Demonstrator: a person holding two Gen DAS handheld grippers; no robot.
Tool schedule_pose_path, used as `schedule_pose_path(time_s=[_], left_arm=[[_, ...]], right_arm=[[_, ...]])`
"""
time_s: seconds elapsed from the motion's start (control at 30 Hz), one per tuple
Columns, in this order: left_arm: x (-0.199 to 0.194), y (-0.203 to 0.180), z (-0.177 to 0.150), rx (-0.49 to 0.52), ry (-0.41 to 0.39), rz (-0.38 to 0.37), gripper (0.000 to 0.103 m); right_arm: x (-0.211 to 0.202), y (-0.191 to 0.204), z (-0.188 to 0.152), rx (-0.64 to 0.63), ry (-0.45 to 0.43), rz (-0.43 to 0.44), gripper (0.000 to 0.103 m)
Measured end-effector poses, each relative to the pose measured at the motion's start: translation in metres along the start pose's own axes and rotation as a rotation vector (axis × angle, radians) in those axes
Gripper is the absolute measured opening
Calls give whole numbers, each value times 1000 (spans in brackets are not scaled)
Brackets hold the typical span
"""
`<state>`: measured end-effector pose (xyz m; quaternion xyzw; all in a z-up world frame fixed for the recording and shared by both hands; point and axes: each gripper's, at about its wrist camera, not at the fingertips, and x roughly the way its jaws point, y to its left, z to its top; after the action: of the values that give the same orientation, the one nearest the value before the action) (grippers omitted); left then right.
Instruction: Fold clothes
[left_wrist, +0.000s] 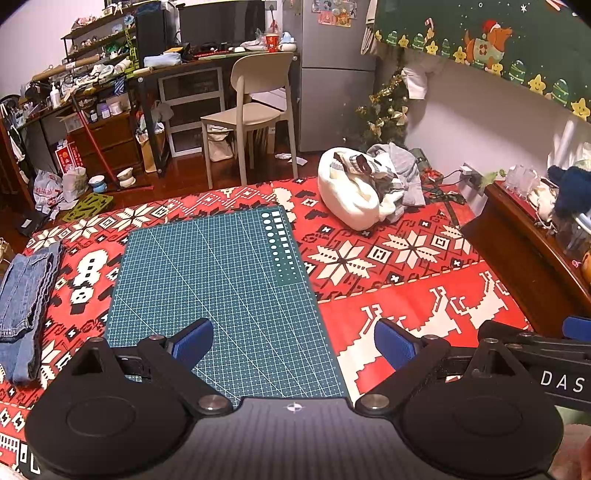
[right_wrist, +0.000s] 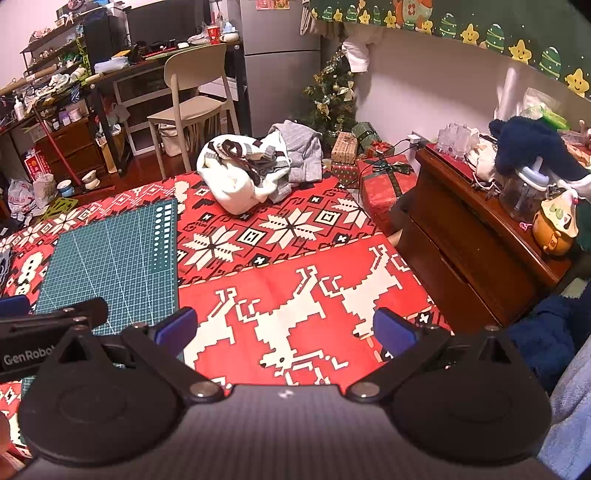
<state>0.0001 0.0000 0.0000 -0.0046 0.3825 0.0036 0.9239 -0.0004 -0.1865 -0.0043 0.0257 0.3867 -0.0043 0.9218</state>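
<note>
both grippers, left gripper (left_wrist: 293, 345) and right gripper (right_wrist: 284, 328), gape empty; clothes pile (left_wrist: 365, 186) beyond green mat (left_wrist: 221, 288), jeans (left_wrist: 22, 310) left.

1. The left gripper (left_wrist: 293, 345) tilts downward, its blue fingers (left_wrist: 194, 341) spread wide with nothing between them.
2. The right gripper (right_wrist: 284, 330) tilts downward likewise, fingers (right_wrist: 393, 332) wide apart and empty.
3. From the left wrist view, the right gripper sits at 3 o'clock, close beside.

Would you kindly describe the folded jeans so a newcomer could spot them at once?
Start at the green cutting mat on the red patterned blanket. The folded jeans lie left of it, at the blanket's edge. They are the only blue denim, flat and neat, unlike the crumpled clothes pile beyond the mat.
</note>
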Motion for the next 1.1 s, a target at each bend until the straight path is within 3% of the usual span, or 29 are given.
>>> schedule_pose_path(time_s=[1.1], left_arm=[[2, -1, -3, -4, 4, 9, 94]], right_arm=[[0, 1, -1, -3, 7, -1, 102]])
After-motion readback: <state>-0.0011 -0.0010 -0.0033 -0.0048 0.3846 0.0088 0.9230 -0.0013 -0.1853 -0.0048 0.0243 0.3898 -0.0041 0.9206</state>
